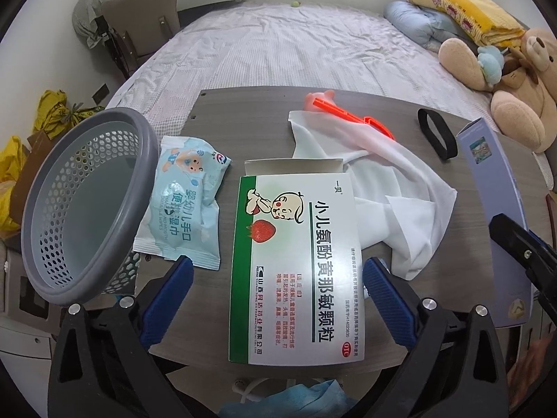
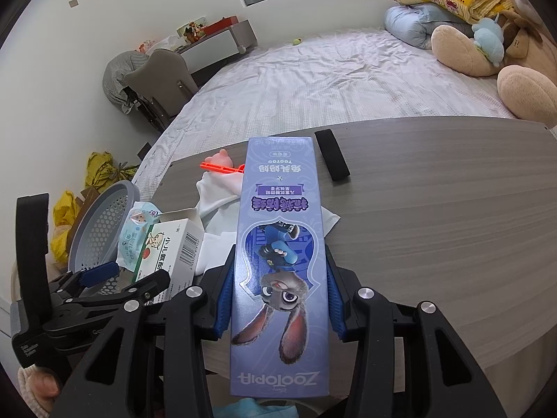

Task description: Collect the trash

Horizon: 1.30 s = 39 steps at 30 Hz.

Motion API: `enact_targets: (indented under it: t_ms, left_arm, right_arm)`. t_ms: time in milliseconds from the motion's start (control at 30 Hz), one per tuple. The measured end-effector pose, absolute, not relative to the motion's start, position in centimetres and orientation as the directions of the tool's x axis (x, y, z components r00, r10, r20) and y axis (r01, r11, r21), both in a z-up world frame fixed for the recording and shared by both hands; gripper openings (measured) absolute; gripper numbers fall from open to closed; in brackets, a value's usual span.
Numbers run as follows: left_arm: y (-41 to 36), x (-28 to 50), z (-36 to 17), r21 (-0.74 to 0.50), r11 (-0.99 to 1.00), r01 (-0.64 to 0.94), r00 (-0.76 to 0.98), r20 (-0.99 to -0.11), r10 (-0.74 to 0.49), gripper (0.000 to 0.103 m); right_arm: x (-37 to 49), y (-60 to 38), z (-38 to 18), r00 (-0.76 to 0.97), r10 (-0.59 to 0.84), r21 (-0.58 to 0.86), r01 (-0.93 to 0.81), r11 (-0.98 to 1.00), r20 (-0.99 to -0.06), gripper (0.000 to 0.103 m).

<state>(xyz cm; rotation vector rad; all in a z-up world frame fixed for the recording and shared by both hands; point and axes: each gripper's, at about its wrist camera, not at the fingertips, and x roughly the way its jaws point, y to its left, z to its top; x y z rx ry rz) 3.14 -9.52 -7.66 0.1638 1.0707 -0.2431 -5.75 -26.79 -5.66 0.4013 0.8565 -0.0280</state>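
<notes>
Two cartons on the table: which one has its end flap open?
The white-and-green medicine box between the open left gripper fingers; its far flap stands up. The purple toothpaste box, clamped in the right gripper, shows no open flap.

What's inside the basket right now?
The basket leans tilted at the table's left edge; its visible interior shows only bare perforated wall and floor, no trash. The near rim hides part of the bottom. The wipes pack lies outside, beside it.
</notes>
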Motion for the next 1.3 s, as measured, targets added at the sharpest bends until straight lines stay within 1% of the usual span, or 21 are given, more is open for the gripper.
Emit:
enact_targets:
  t_ms: [167,300,433,700,733,767,800,833,1033,1300]
  left_arm:
    - [-9.4,3.7,-8.1,-0.022,0.963,0.269,0.441,-0.886,-0.144,0.098]
    - [-9.3,3.7,-7.9,-0.051,0.962,0.269,0.426,-0.889,-0.167,0.097]
    - [-9.6,3.7,-8.0,-0.043,0.961,0.272,0.427,-0.89,-0.161,0.097]
    - [-9.6,4.4,-10.1,-0.048,0.966,0.255,0.381,-0.913,-0.145,0.096]
    - [-9.5,4.3,-10.1,-0.051,0.966,0.255,0.383,-0.912,-0.149,0.094]
    - [-9.5,4.3,-10.1,-0.052,0.965,0.255,0.386,-0.91,-0.151,0.086]
    - [-9.4,4.3,-10.1,-0.06,0.963,0.261,0.382,-0.91,-0.16,0.081]
    - [-9.4,4.4,-10.0,-0.062,0.963,0.262,0.379,-0.911,-0.162,0.078]
    - [-8.9,4.1,-9.3,-0.063,0.964,0.258,0.407,-0.898,-0.168,0.077]
    - [-7.4,3.0,-5.6,-0.047,0.968,0.246,0.494,-0.853,-0.167,0.077]
  right_arm:
    - [-5.8,-26.8,-5.8,0.656,0.137,0.334,0.185,0.924,-0.742,0.043]
    - [-5.8,-26.7,-5.8,0.656,0.137,0.333,0.184,0.925,-0.742,0.043]
    - [-5.7,-26.7,-5.9,0.655,0.137,0.333,0.186,0.924,-0.744,0.043]
    - [-5.7,-26.5,-6.0,0.652,0.136,0.331,0.184,0.926,-0.746,0.043]
    - [-5.6,-26.5,-6.0,0.651,0.136,0.331,0.185,0.925,-0.747,0.043]
    - [-5.6,-26.6,-6.0,0.65,0.136,0.331,0.187,0.925,-0.747,0.043]
    - [-5.6,-26.6,-6.0,0.65,0.135,0.33,0.187,0.925,-0.748,0.043]
    - [-5.6,-26.6,-6.0,0.649,0.135,0.329,0.187,0.925,-0.748,0.043]
    - [-5.5,-26.5,-6.0,0.649,0.135,0.326,0.183,0.927,-0.748,0.043]
    - [-5.4,-25.8,-5.2,0.657,0.134,0.316,0.167,0.934,-0.742,0.043]
